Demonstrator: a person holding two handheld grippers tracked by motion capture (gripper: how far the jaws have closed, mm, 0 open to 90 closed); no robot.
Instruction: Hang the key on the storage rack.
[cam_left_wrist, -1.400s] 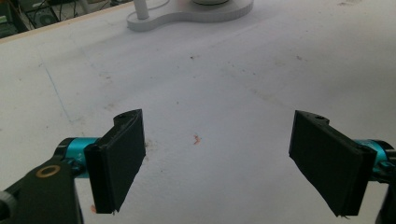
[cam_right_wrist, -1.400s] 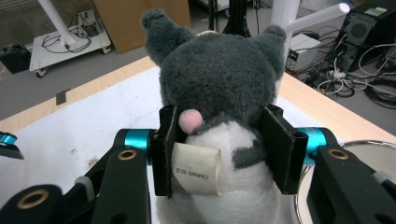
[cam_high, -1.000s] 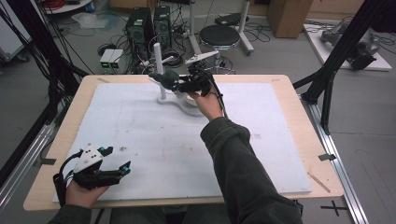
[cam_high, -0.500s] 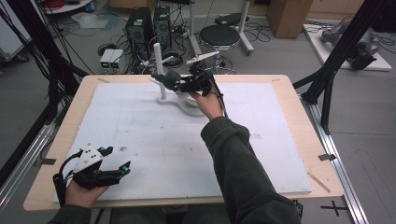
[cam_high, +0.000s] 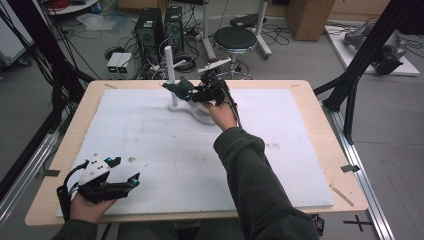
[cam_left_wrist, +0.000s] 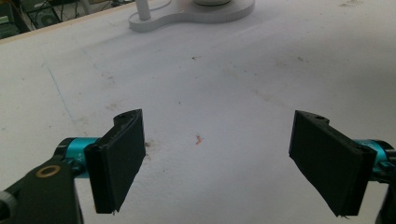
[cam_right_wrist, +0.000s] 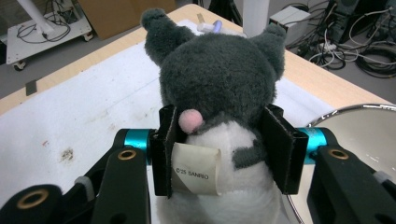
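A small plush toy (cam_right_wrist: 219, 79), dark grey with a white body, a pink tail and a paper tag, sits squeezed between the pads of my right gripper (cam_right_wrist: 223, 154), which is shut on it. In the high view that gripper (cam_high: 202, 92) holds the plush toy (cam_high: 180, 89) above a white stand (cam_high: 192, 111) with an upright post (cam_high: 170, 75) at the far middle of the table. A round metal bowl (cam_right_wrist: 359, 154) lies just right of the toy. My left gripper (cam_high: 122, 172) rests at the near left corner, open, with bare white mat between its pads (cam_left_wrist: 119, 161).
A white mat (cam_high: 150, 145) covers the wooden table (cam_high: 310, 92). Behind the table stand computer towers (cam_high: 159, 25), a black stool (cam_high: 235, 37) and loose cables on the floor. Black frame legs (cam_high: 357, 60) rise at the right.
The right gripper has edged slightly with the plush toy near the white stand. The left gripper has stayed where it was.
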